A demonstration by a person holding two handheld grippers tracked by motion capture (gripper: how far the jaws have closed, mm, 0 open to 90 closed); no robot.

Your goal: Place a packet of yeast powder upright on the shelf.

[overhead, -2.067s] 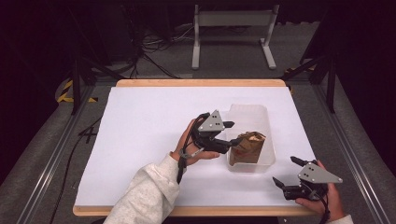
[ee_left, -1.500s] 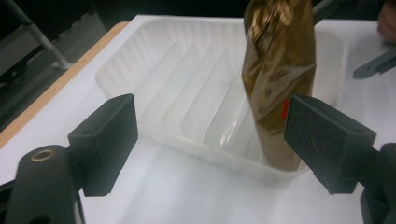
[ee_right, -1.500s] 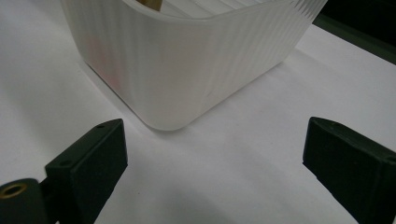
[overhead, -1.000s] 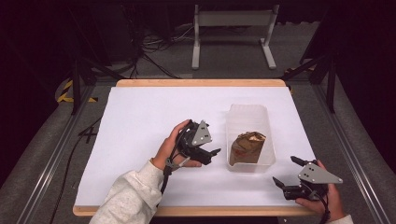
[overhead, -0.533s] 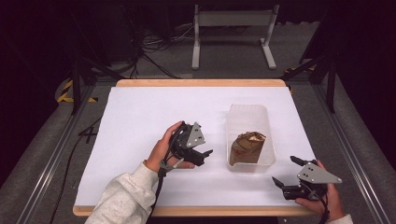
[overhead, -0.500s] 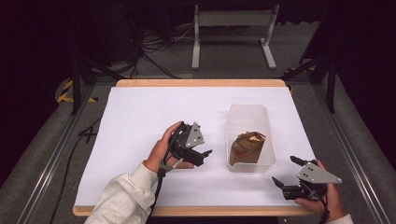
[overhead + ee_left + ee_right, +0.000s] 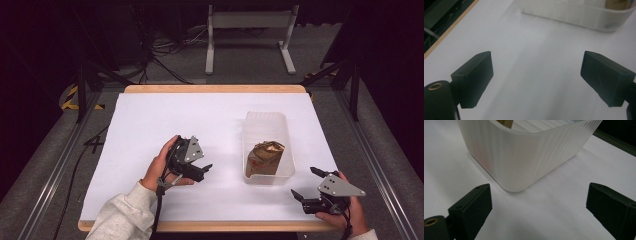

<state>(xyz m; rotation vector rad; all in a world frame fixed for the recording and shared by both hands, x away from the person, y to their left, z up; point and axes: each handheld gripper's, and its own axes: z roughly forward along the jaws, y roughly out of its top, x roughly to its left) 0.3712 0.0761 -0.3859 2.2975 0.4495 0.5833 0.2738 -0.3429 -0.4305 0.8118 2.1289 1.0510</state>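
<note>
In the high view, the left gripper (image 7: 202,170) sits a little left of the frame's centre, low over the white table (image 7: 165,125), held by a hand whose pale sleeve (image 7: 122,215) comes up from the bottom edge. Its 2 jaws stand apart with nothing between them; the left gripper view shows the same, the 2 black jaws wide at the lower corners with bare white surface between. To its right, just below and right of centre in the high view, is a clear plastic container (image 7: 266,122), long and narrow, with its long side running up the frame. A crumpled brown paper bag (image 7: 265,156) lies in the near end of it, the far end holding nothing that can be made out. The left gripper is near the container's left wall but apart from it. In the left gripper view the container (image 7: 574,15) crosses the upper right of the frame, with a bit of brown at the top right corner. The right gripper (image 7: 306,184) is at the lower right of the high view, close to the table's front edge, its jaws spread and holding nothing, pointed toward the container's near corner. In the right gripper view the container's ribbed, rounded corner (image 7: 524,165) is in the upper middle, just beyond the gap between the 2 spread jaws and not touching them.
</note>
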